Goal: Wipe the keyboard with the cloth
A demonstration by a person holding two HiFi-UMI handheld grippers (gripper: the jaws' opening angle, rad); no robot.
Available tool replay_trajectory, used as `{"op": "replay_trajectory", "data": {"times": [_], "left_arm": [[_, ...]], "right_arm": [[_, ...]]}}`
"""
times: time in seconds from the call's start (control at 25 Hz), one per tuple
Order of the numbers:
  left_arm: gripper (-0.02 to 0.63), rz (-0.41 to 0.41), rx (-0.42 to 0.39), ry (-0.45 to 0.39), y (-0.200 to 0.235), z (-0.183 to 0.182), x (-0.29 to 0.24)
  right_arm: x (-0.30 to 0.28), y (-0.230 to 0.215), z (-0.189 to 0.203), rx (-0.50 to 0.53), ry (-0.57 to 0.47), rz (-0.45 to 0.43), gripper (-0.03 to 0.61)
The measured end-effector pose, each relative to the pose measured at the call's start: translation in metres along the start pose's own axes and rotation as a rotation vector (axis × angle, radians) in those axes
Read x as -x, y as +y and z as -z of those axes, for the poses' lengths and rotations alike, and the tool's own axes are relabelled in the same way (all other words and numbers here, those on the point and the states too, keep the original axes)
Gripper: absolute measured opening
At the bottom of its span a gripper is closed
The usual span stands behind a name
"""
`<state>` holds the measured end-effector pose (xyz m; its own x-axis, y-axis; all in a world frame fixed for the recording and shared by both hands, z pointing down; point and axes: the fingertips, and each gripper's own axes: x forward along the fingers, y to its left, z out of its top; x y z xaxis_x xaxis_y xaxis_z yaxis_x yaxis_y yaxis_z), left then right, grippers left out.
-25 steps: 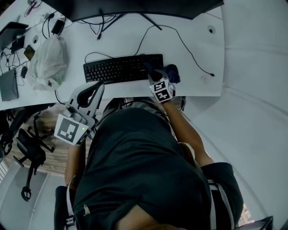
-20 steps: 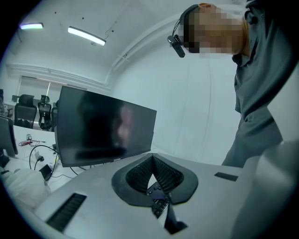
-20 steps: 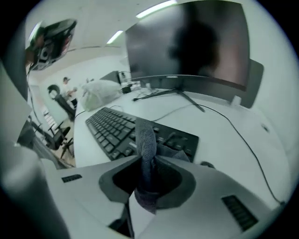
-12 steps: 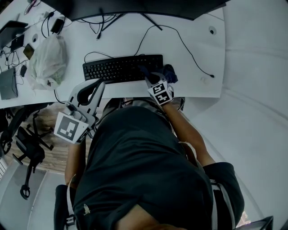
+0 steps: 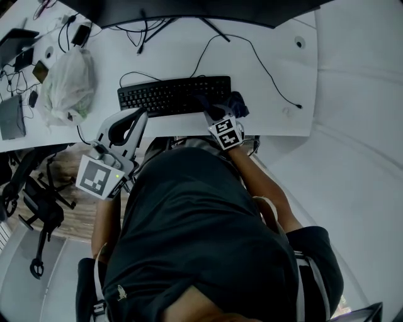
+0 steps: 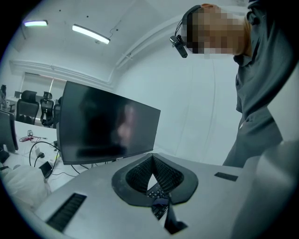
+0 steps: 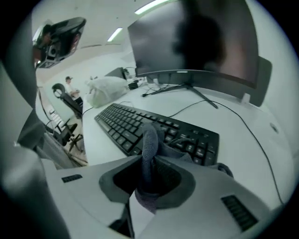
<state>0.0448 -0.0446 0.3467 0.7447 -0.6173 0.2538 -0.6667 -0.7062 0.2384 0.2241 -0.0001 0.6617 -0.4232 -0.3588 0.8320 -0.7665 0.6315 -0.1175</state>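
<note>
A black keyboard (image 5: pixel 170 95) lies across the white desk (image 5: pixel 277 122), close to its front edge. My right gripper (image 5: pixel 213 108) is at the keyboard's right end, shut on a dark blue cloth (image 5: pixel 237 102). In the right gripper view the cloth (image 7: pixel 149 140) stands pinched between the jaws and drapes onto the right-hand keys of the keyboard (image 7: pixel 135 122). My left gripper (image 5: pixel 130 121) hangs off the desk's front edge, below the keyboard's left end. Its jaws are shut with nothing between them, as the left gripper (image 6: pixel 152 161) view shows.
A white plastic bag (image 5: pixel 66 85) sits on the desk left of the keyboard, with small devices and cables (image 5: pixel 25 60) beyond it. A dark monitor (image 5: pixel 189 9) stands behind. A thin black cable (image 5: pixel 267 72) runs across the desk's right part. An office chair (image 5: pixel 38 207) stands lower left.
My right gripper with the cloth shifted slightly left along the keyboard's right end, then back. The left gripper has hardly moved.
</note>
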Motion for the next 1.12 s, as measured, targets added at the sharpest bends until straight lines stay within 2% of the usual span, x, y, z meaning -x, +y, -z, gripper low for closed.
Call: {"op": "replay_trajectory", "data": {"times": [0.08,0.2,0.24,0.32,0.36,0.48,0.56,0.6,0.68,0.72,0.76,0.8,0.96,1.0,1.04,1.12], "left_arm": [[0.002,0.010,-0.010,-0.014,-0.001,-0.005,-0.001],[0.002,-0.005,0.005,-0.004,0.004,-0.005,0.003],[0.002,-0.013,0.012,0.002,0.007,-0.003,0.006],[0.002,-0.023,0.014,0.003,0.012,0.002,0.011],[0.002,-0.023,0.012,0.001,0.013,0.003,0.013],[0.002,-0.010,0.011,0.002,0.011,0.005,0.015],[0.002,-0.009,0.025,0.007,0.009,0.003,0.016],[0.002,-0.013,0.032,0.006,0.009,0.002,0.017],[0.002,-0.023,0.037,-0.006,0.013,0.001,0.023],[0.002,-0.026,0.035,-0.017,0.015,0.001,0.026],[0.002,-0.029,0.030,-0.027,0.018,0.003,0.030],[0.002,-0.034,0.024,-0.027,0.020,0.005,0.034],[0.002,-0.041,0.015,-0.018,0.019,0.011,0.043],[0.002,-0.041,0.011,-0.020,0.019,0.010,0.045],[0.002,-0.044,0.008,-0.021,0.021,0.009,0.048],[0.002,-0.059,0.007,-0.023,0.027,0.009,0.056]], "right_arm": [[-0.003,0.002,-0.001,-0.001,0.000,-0.019,0.075],[0.017,-0.047,0.009,-0.190,-0.037,0.094,0.075],[0.022,-0.060,0.013,-0.222,-0.041,0.135,0.075],[0.024,-0.063,0.013,-0.192,-0.039,0.176,0.074],[0.019,-0.051,0.007,-0.155,-0.041,0.154,0.074],[-0.007,0.004,-0.015,-0.022,-0.039,-0.016,0.074],[-0.015,0.005,-0.023,-0.006,-0.030,-0.055,0.074],[-0.014,-0.011,-0.027,-0.058,-0.044,-0.030,0.074],[-0.006,-0.057,-0.033,-0.213,-0.089,0.091,0.074],[-0.003,-0.075,-0.037,-0.258,-0.104,0.153,0.074],[-0.005,-0.082,-0.044,-0.260,-0.110,0.191,0.074],[-0.010,-0.076,-0.053,-0.222,-0.110,0.190,0.074],[-0.047,0.007,-0.083,0.105,-0.064,-0.008,0.074],[-0.050,0.010,-0.084,0.127,-0.057,-0.014,0.074],[-0.048,0.000,-0.084,0.092,-0.065,0.009,0.074],[-0.034,-0.043,-0.078,-0.064,-0.095,0.120,0.074]]}}
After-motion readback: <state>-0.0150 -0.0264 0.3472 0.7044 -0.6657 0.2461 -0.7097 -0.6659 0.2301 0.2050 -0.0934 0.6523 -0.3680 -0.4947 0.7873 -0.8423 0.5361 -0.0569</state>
